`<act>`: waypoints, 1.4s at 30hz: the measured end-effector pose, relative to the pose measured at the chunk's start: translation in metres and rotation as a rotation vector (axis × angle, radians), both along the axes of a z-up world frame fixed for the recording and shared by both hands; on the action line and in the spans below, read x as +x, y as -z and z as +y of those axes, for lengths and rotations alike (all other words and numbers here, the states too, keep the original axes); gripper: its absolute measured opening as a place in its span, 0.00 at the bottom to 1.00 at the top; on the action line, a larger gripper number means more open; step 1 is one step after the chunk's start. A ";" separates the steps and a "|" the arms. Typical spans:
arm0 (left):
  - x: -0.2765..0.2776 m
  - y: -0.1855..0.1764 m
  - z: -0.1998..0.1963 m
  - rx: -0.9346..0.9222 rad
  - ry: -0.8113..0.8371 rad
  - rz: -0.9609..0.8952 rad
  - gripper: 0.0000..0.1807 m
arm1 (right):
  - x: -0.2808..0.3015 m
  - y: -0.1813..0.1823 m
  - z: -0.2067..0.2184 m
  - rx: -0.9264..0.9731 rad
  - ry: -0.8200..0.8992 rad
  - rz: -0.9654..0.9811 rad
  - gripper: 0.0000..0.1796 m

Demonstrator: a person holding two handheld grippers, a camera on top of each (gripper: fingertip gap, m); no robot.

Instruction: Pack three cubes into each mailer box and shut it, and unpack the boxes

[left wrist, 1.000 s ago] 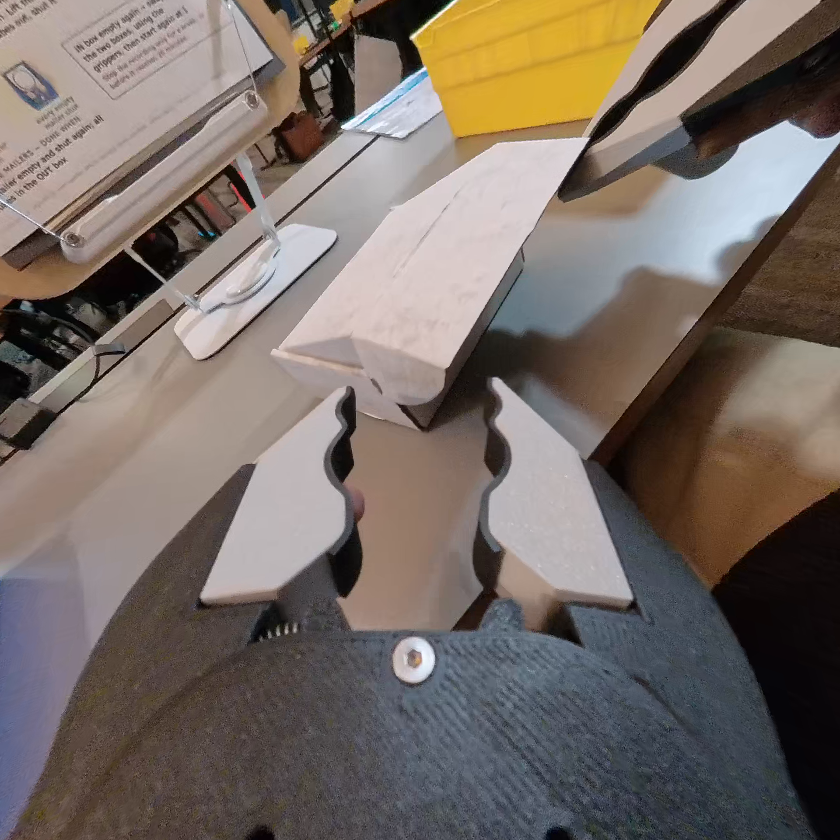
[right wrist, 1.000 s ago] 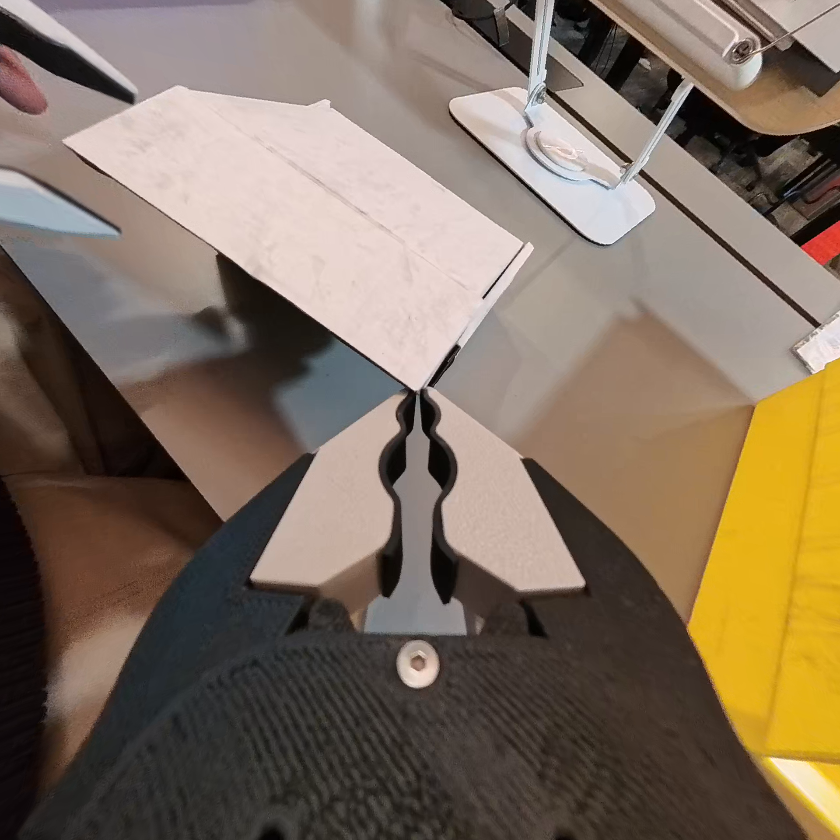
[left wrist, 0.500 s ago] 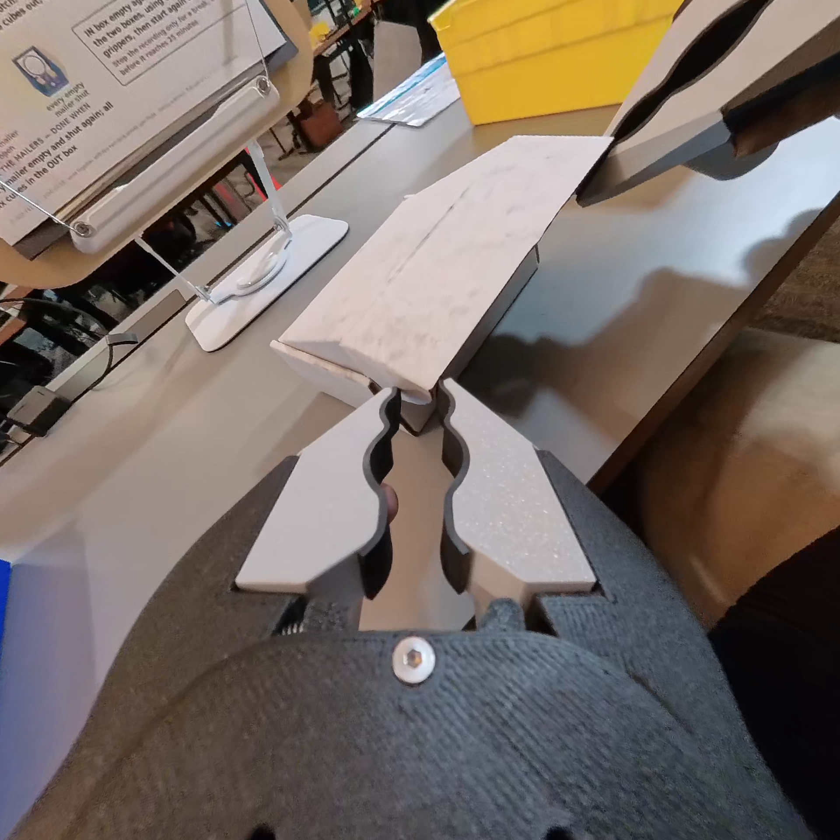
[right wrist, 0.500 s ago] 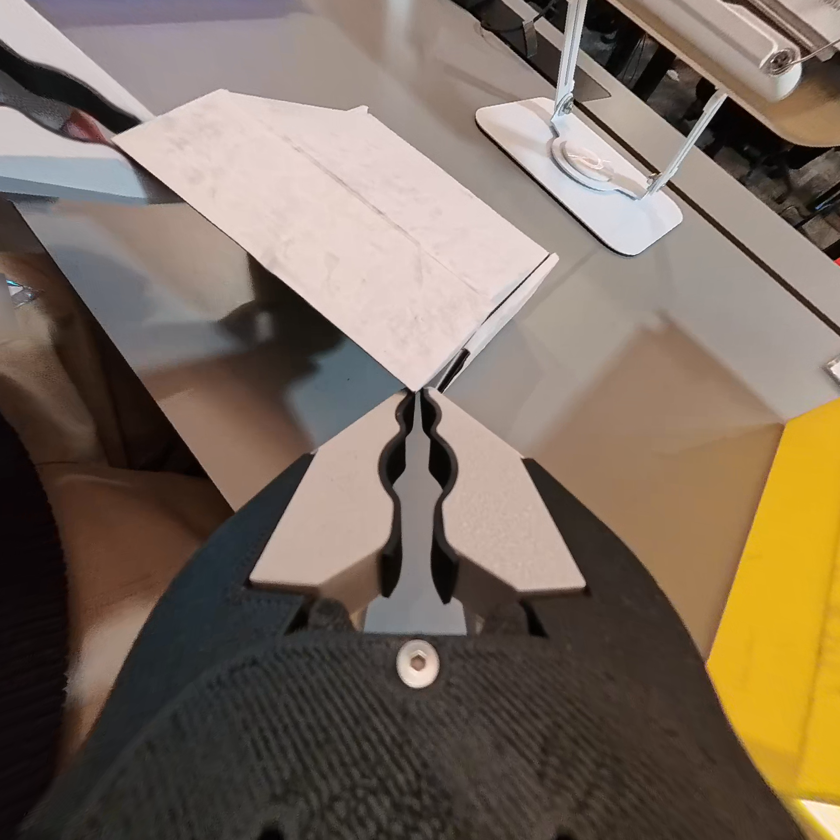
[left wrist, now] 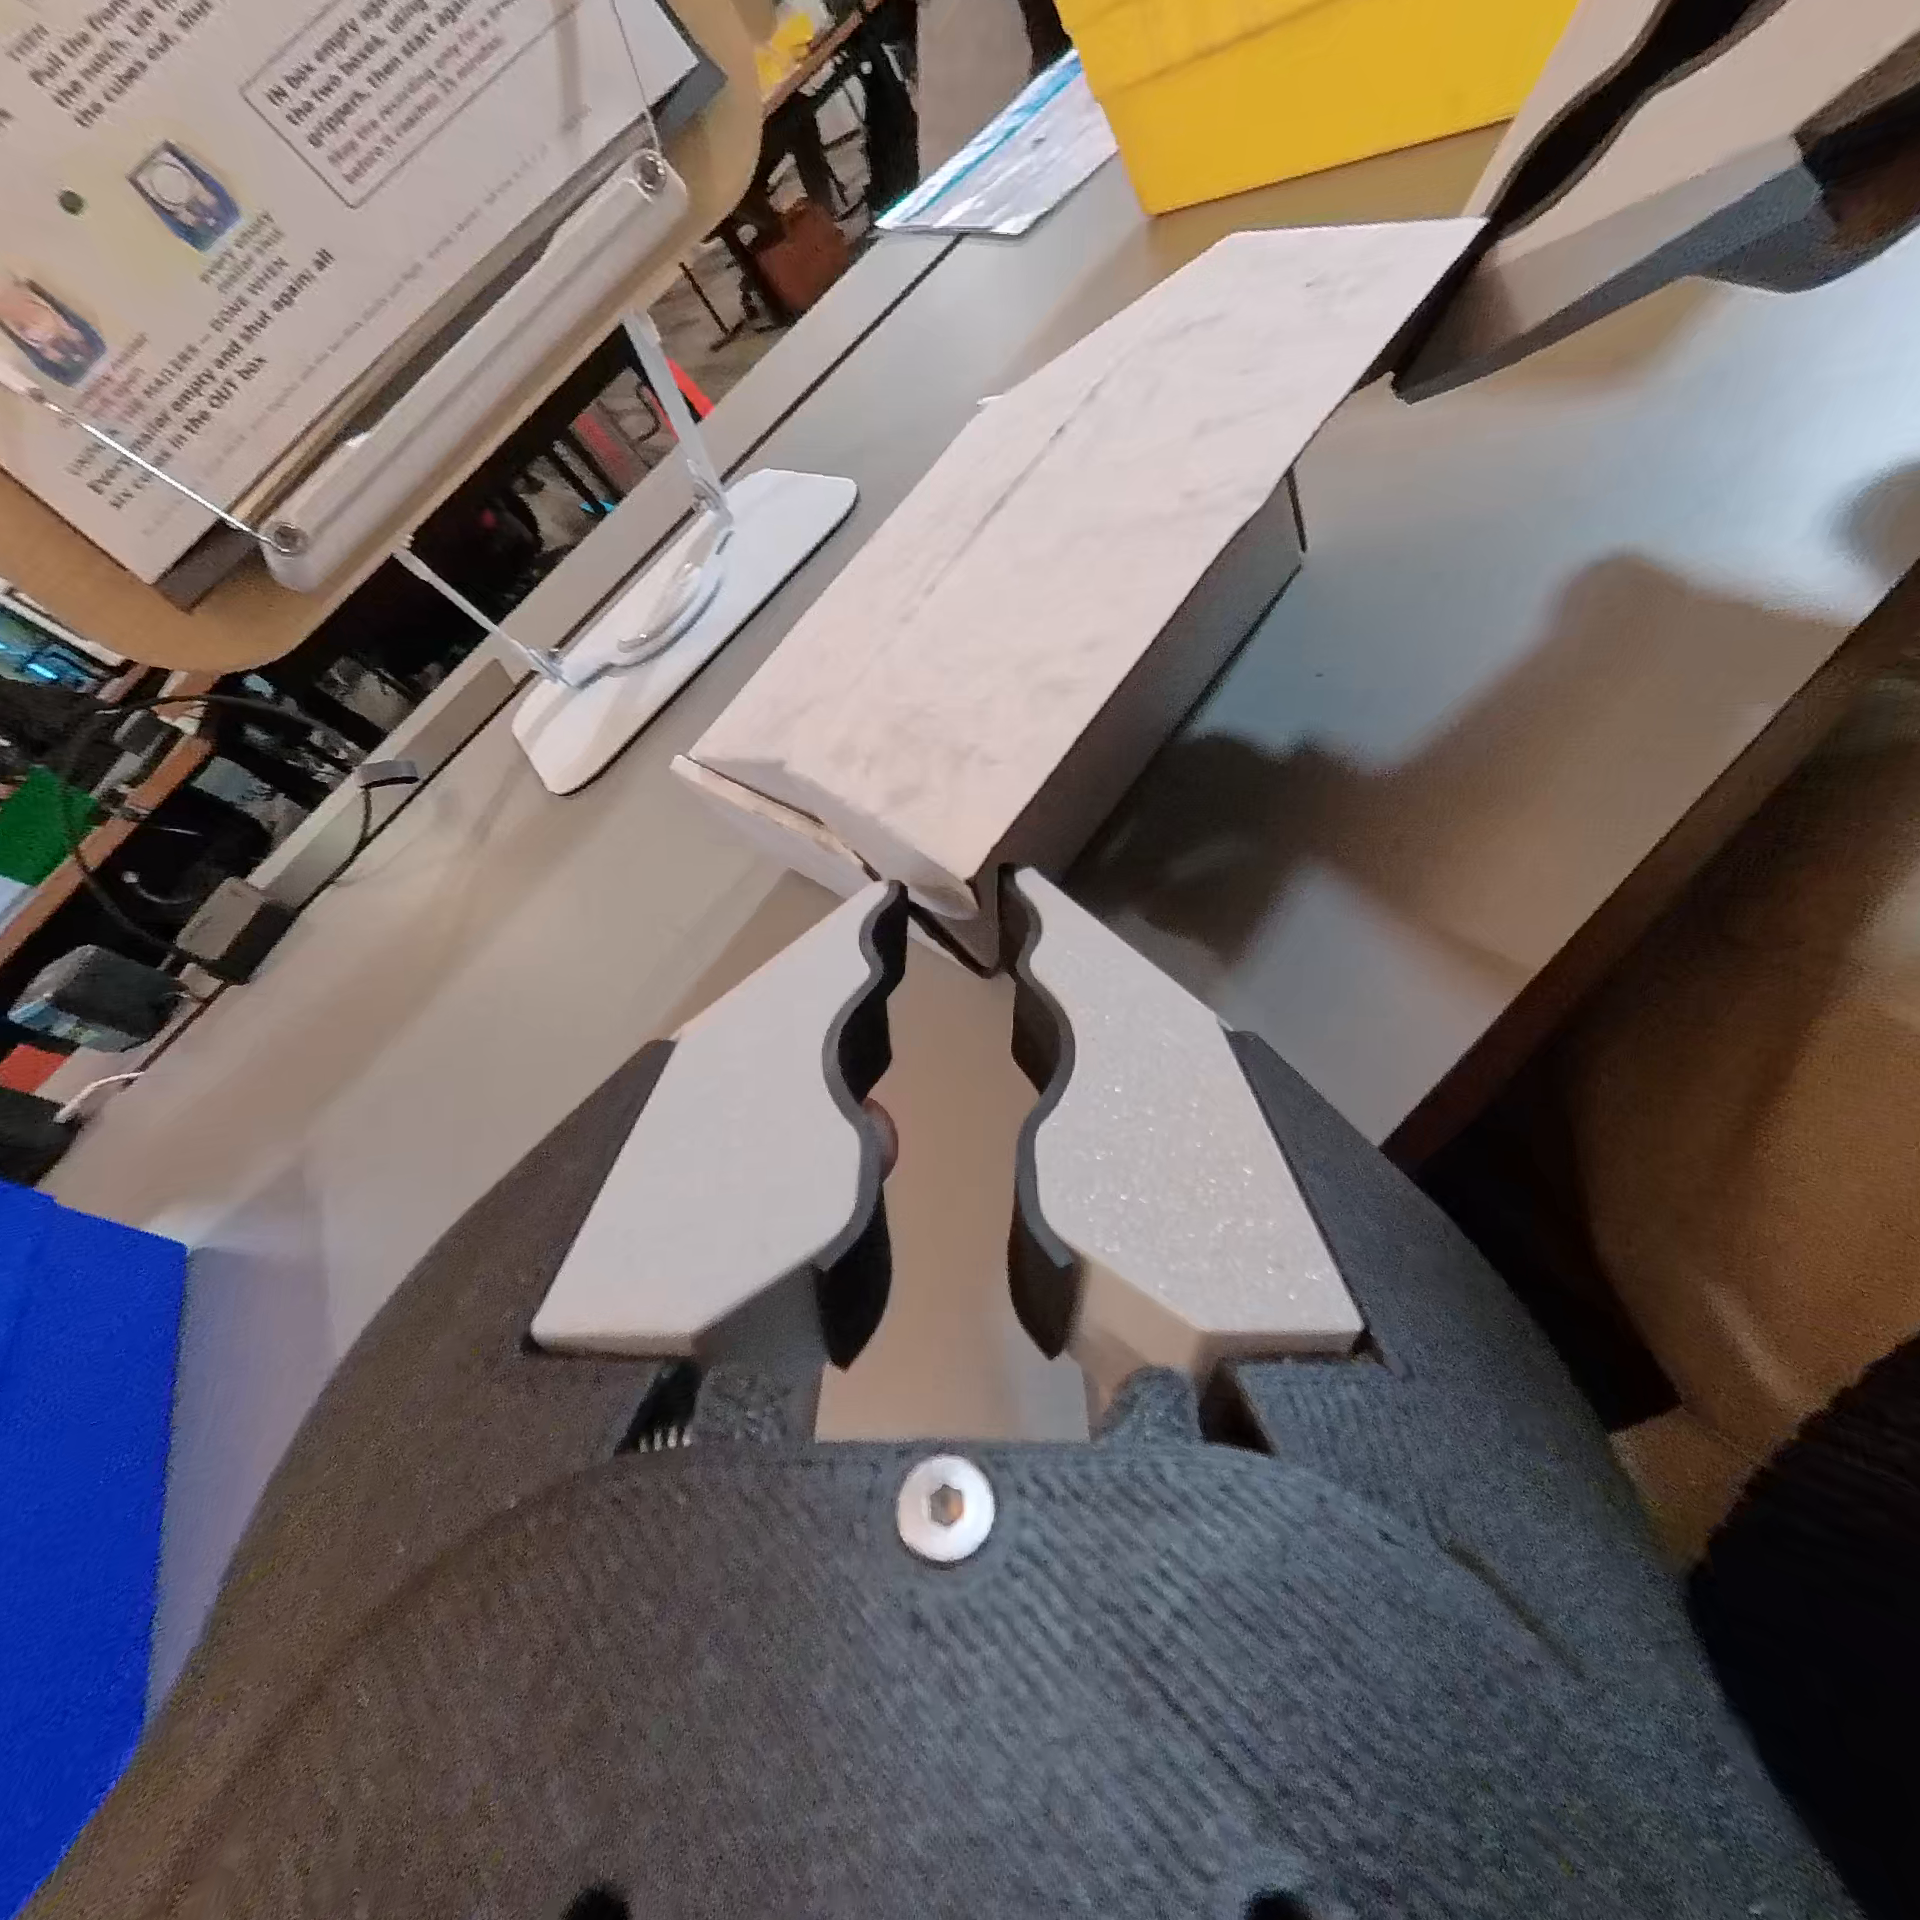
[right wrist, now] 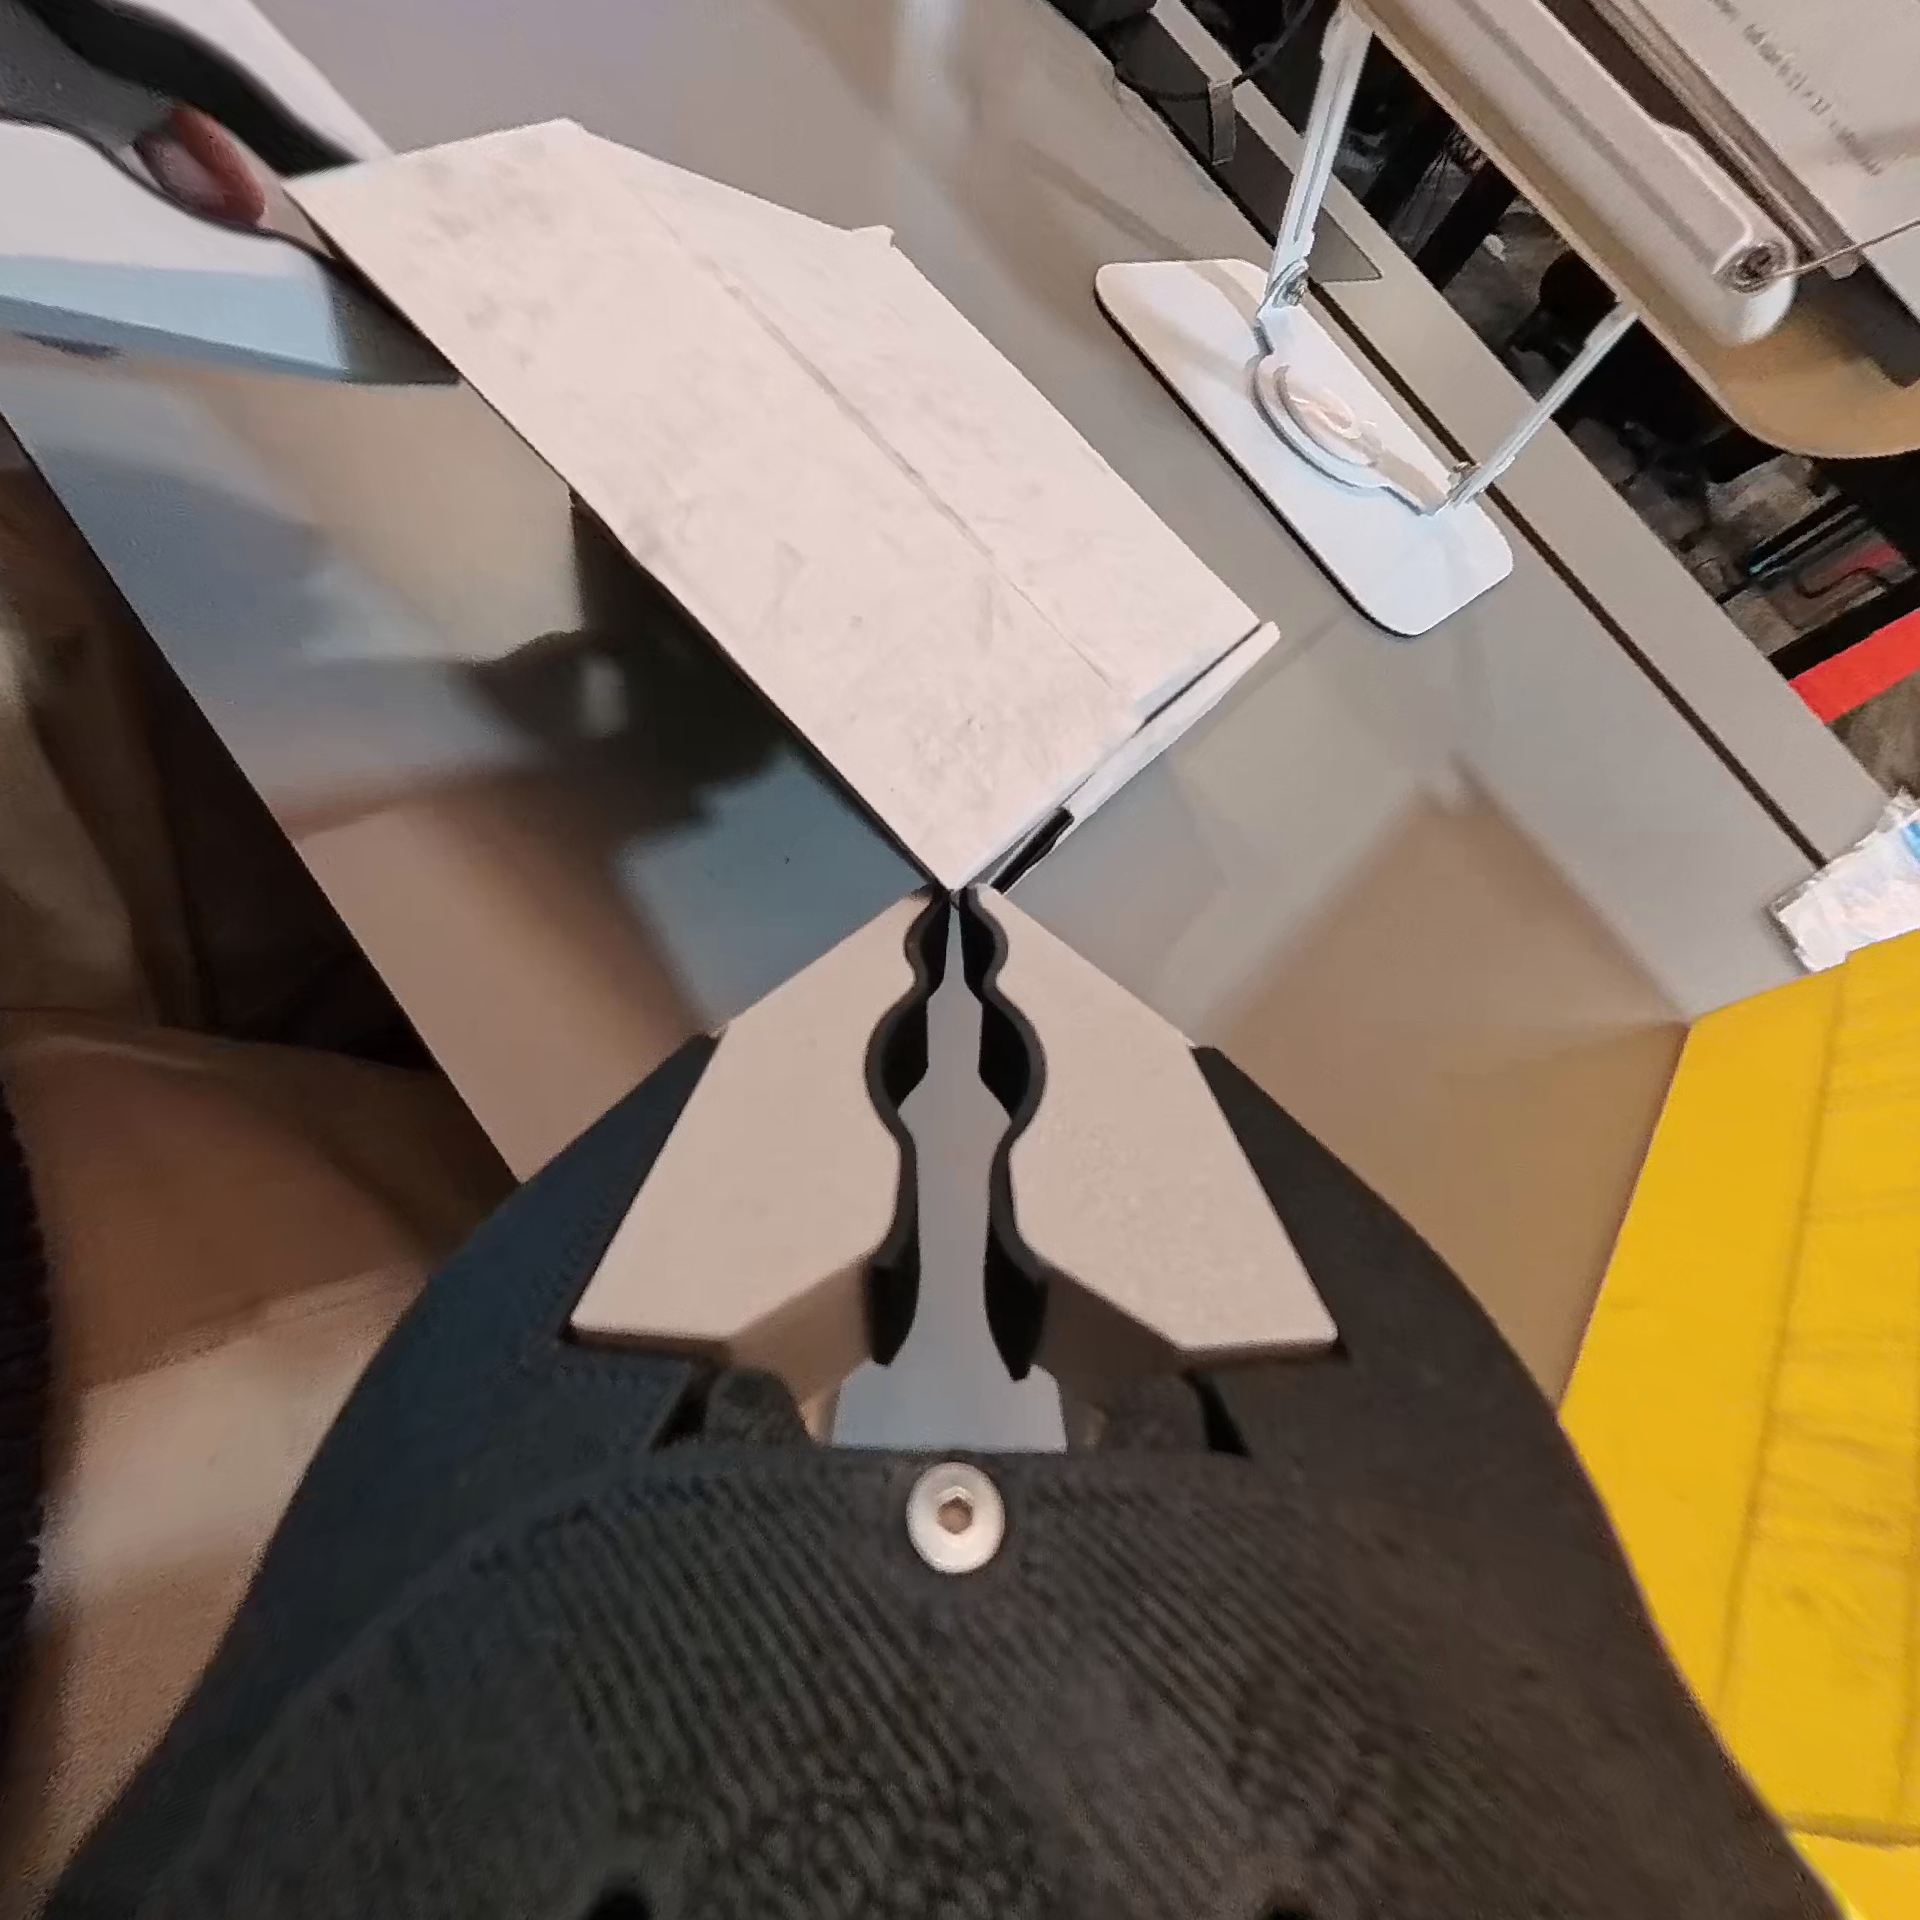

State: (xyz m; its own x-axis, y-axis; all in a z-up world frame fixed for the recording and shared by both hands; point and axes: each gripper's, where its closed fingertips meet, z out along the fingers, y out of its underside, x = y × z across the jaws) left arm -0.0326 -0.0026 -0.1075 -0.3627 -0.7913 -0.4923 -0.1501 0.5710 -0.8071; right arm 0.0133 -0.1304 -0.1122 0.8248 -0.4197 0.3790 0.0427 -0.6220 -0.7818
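Mailer box (left wrist: 1018,582): white, lid down, lying on the grey table (left wrist: 1558,540) between both grippers.
Left gripper (left wrist: 951,899): fingers clamped on the box's near corner.
Right gripper (right wrist: 954,920): fingers pinched on the opposite corner.
Yellow bin (right wrist: 1787,1299): just beside the right gripper.

Two handheld grippers, left gripper (left wrist: 951,904) and right gripper (right wrist: 956,920): dark ribbed printed bodies, pale grey wavy-edged fingers (left wrist: 727,1153), one silver hex screw (right wrist: 956,1536) each

A white, scuffed mailer box (left wrist: 1039,582) lies flat and closed on the grey desk (left wrist: 468,987), near its front edge, with a crease running along its lid.
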 end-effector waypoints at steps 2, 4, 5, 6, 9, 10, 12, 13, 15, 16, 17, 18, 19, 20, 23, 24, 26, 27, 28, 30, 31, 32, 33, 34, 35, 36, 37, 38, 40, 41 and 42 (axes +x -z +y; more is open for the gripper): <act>0.001 -0.002 0.003 0.000 -0.019 -0.009 0.10 | 0.000 0.000 0.000 -0.001 0.000 -0.002 0.00; 0.002 -0.003 0.006 -0.003 -0.034 -0.015 0.12 | 0.000 0.000 0.000 0.007 -0.001 0.007 0.00; 0.003 -0.004 0.007 -0.008 -0.038 -0.019 0.14 | 0.000 0.000 0.000 0.012 -0.002 0.011 0.00; 0.003 -0.005 0.007 -0.014 -0.038 -0.024 0.14 | -0.001 -0.001 0.001 0.015 -0.003 0.012 0.00; 0.005 -0.009 0.004 -0.015 -0.023 -0.055 0.10 | -0.001 -0.001 0.003 0.016 -0.010 0.006 0.00; 0.006 -0.009 0.003 -0.001 -0.019 -0.059 0.08 | 0.000 -0.001 0.003 0.012 -0.012 0.002 0.00; 0.006 -0.007 0.004 0.021 -0.019 -0.062 0.08 | 0.000 0.000 0.004 0.003 -0.015 -0.002 0.00; 0.006 -0.007 0.005 0.020 -0.021 -0.061 0.07 | -0.001 0.000 0.004 0.004 -0.016 -0.002 0.00; 0.007 -0.007 0.005 0.011 -0.025 -0.054 0.07 | -0.001 0.000 0.004 0.003 -0.019 -0.002 0.00; 0.007 -0.007 0.006 0.015 -0.025 -0.054 0.07 | -0.001 0.000 0.005 0.001 -0.020 -0.003 0.01; 0.007 -0.007 0.006 0.020 -0.026 -0.055 0.07 | -0.002 0.000 0.005 0.001 -0.021 -0.001 0.01; 0.007 -0.006 0.006 0.025 -0.025 -0.055 0.07 | -0.002 0.000 0.005 0.000 -0.022 0.002 0.01; 0.007 -0.005 0.005 0.025 -0.022 -0.049 0.07 | -0.001 0.000 0.005 -0.004 -0.022 0.002 0.01; 0.007 -0.004 0.005 0.022 -0.018 -0.044 0.07 | -0.001 0.000 0.004 -0.009 -0.022 -0.001 0.00; 0.007 -0.004 0.005 0.021 -0.020 -0.042 0.07 | 0.000 0.000 0.004 -0.018 -0.021 -0.008 0.00; 0.007 -0.003 0.005 0.024 -0.020 -0.042 0.07 | 0.000 0.001 0.004 -0.021 -0.021 -0.011 0.00; 0.007 -0.002 0.005 0.032 -0.024 -0.038 0.07 | 0.000 0.001 0.004 -0.030 -0.022 -0.019 0.00; 0.008 0.000 0.006 0.036 -0.025 -0.035 0.07 | 0.000 0.001 0.005 -0.037 -0.023 -0.024 0.00; 0.008 0.001 0.006 0.040 -0.026 -0.030 0.07 | 0.000 0.002 0.005 -0.045 -0.024 -0.031 0.00; 0.009 0.003 0.007 0.046 -0.028 -0.025 0.07 | 0.000 0.003 0.005 -0.057 -0.026 -0.039 0.00; 0.009 0.003 0.008 0.047 -0.029 -0.026 0.07 | 0.000 0.003 0.005 -0.062 -0.027 -0.041 0.00; 0.010 0.003 0.008 0.047 -0.031 -0.024 0.07 | 0.000 0.003 0.005 -0.065 -0.028 -0.044 0.00; 0.010 0.004 0.009 0.048 -0.034 -0.023 0.07 | 0.000 0.004 0.006 -0.068 -0.029 -0.044 0.00; 0.011 0.005 0.009 0.051 -0.036 -0.022 0.07 | -0.001 0.005 0.006 -0.071 -0.030 -0.044 0.00; 0.011 0.005 0.010 0.056 -0.039 -0.022 0.07 | -0.001 0.005 0.006 -0.074 -0.031 -0.045 0.00; 0.011 0.006 0.010 0.060 -0.041 -0.023 0.07 | -0.001 0.005 0.006 -0.079 -0.032 -0.049 0.00; 0.012 0.006 0.011 0.061 -0.042 -0.022 0.07 | -0.001 0.005 0.006 -0.085 -0.032 -0.056 0.00; 0.012 0.006 0.011 0.061 -0.041 -0.023 0.07 | -0.001 0.005 0.006 -0.093 -0.031 -0.065 0.00; 0.012 0.006 0.011 0.057 -0.038 -0.021 0.07 | 0.000 0.004 0.006 -0.112 -0.030 -0.086 0.00; 0.011 0.006 0.010 0.053 -0.037 -0.020 0.07 | -0.001 0.004 0.006 -0.121 -0.029 -0.097 0.00; 0.011 0.004 0.011 0.047 -0.038 -0.023 0.07 | -0.001 0.002 0.006 -0.127 -0.031 -0.112 0.00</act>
